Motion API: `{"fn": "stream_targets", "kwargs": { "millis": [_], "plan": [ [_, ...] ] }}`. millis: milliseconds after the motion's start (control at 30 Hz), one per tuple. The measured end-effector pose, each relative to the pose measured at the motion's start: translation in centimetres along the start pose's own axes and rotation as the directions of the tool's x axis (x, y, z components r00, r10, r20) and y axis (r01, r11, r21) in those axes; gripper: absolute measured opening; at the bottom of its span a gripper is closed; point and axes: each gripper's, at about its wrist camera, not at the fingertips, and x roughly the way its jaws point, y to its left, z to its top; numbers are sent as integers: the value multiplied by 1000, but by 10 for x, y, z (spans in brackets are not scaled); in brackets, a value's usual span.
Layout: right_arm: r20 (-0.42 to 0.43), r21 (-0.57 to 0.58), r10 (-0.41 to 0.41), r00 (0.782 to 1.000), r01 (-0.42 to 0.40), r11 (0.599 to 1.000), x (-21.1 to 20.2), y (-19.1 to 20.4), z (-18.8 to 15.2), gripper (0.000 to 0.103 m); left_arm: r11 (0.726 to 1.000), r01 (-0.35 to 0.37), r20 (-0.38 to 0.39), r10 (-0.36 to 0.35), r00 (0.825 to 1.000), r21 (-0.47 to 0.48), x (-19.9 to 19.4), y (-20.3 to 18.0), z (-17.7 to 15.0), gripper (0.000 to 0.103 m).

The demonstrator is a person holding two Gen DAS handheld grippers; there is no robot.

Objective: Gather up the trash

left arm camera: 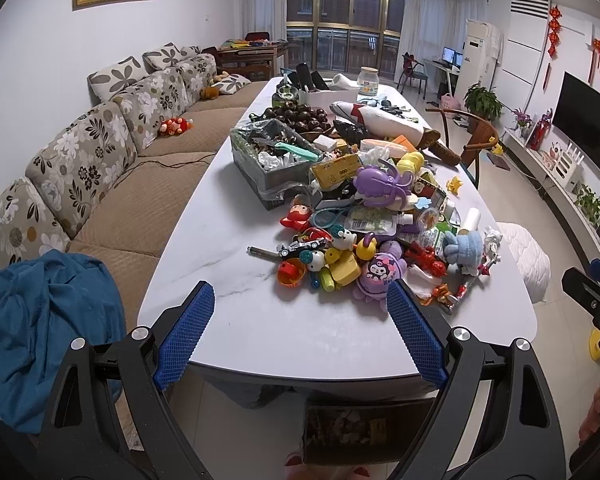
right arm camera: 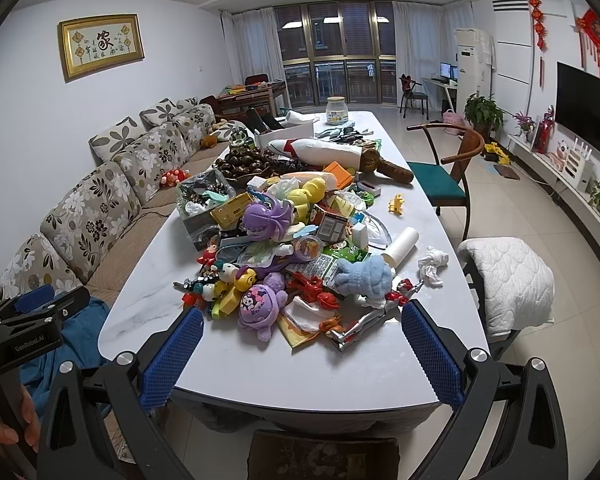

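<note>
- White marble tabletop (right arm camera: 260, 364) carries a heap of toys and trash at its middle, reaching toward the near edge.
- Crumpled tissue (right arm camera: 433, 264) lies by the right edge (beside a paper roll (right arm camera: 400, 249)).
- Left gripper (left arm camera: 300, 316) and right gripper (right arm camera: 300, 340) hover spread wide over the near edge, holding nothing.
</note>
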Motion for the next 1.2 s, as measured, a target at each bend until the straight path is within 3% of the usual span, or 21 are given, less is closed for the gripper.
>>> {"fn": "stream_targets", "kwargs": {
  "millis": [1200],
  "plan": [
    [1, 2, -1, 1000, 1, 1000, -1, 1, 1, 98, 1000, 0, -14, 0, 1000, 1, 4, -5, -9, 86]
  ]
}}
